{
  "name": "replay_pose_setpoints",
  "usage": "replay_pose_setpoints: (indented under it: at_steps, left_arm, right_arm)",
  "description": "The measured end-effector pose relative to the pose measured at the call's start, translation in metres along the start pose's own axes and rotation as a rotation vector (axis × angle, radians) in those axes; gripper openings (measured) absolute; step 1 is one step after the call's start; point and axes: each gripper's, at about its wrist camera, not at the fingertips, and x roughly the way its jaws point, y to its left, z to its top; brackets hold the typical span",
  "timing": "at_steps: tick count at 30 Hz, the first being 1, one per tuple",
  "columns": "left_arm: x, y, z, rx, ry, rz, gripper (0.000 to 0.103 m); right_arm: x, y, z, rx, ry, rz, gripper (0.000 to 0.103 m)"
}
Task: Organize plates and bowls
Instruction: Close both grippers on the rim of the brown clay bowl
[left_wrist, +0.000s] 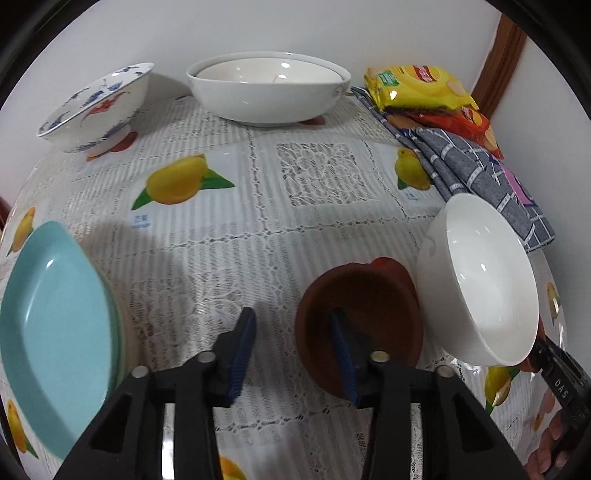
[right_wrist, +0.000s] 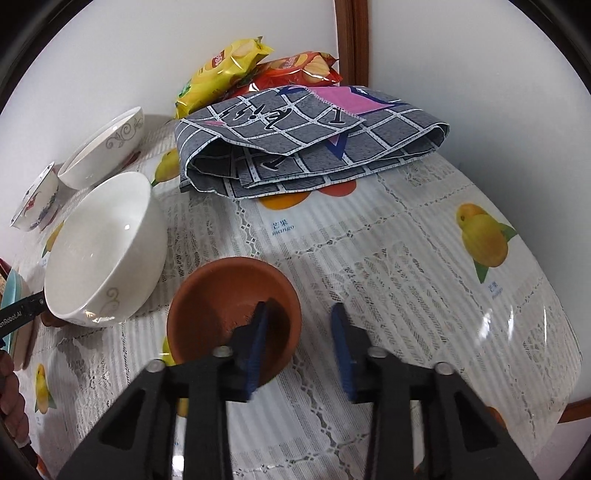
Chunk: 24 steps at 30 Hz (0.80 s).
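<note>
My left gripper is open and straddles the near rim of a dark brown bowl. Its right finger is inside the bowl, and its left pad is clear of the wall. In the right wrist view, my right gripper is also open, over the rim of a terracotta bowl. Its left finger is inside and its right finger is outside, not touching. A plain white bowl stands between the two brown bowls. Part of the right gripper's black frame shows behind it.
Turquoise plates are stacked at the left. At the back wall stand a blue-flowered bowl and nested white bowls. A folded grey checked cloth and snack bags fill the far right corner. The table edge curves round on the right.
</note>
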Motion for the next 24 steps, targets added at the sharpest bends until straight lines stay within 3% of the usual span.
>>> replay_pose_setpoints:
  at_steps: [4,10,24]
  left_arm:
    - [0.001,-0.006,0.001,0.024,-0.012,-0.007,0.023]
    - [-0.002,-0.008,0.000,0.037,-0.021,-0.015,0.012]
    - [-0.059,-0.008,-0.007,0.052,-0.105,-0.055,0.009]
  right_arm:
    - [0.001,0.002,0.001,0.000,-0.003,0.026,0.015]
    - [-0.003,0.006,0.000,-0.011,-0.022,0.017,0.011]
    - [-0.054,0.014,0.002,-0.011,-0.086,0.021,0.008]
